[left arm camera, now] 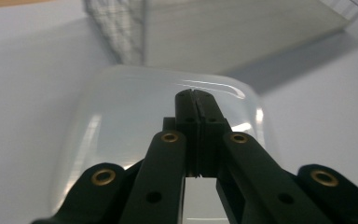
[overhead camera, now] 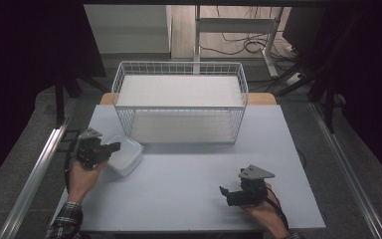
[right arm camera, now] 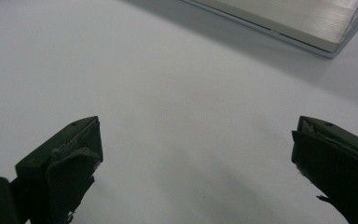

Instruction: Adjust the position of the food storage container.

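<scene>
Pinching the near rim of a translucent plastic container (overhead camera: 125, 155), the left gripper (overhead camera: 110, 148) has its 2 jaws pressed together, and in the left gripper view they look clamped on the container's edge (left arm camera: 168, 79), with the tub's pale hollow spreading out behind them. The container rests on the grey counter (overhead camera: 189, 184), at its left side, just in front of the lower left corner of the white wire basket (overhead camera: 179, 102), whose 2 shelves look bare. The right gripper (overhead camera: 225, 191) is held low over the counter's near right part, well apart from the container, its jaws spread wide with nothing between them; the right gripper view shows bare counter ahead and a corner of the basket's lower shelf (right arm camera: 303, 21). Judging from this, the work is at an early stage: the grasp seems made, but the container is not yet lifted, and moving it, perhaps into the basket, remains.
</scene>
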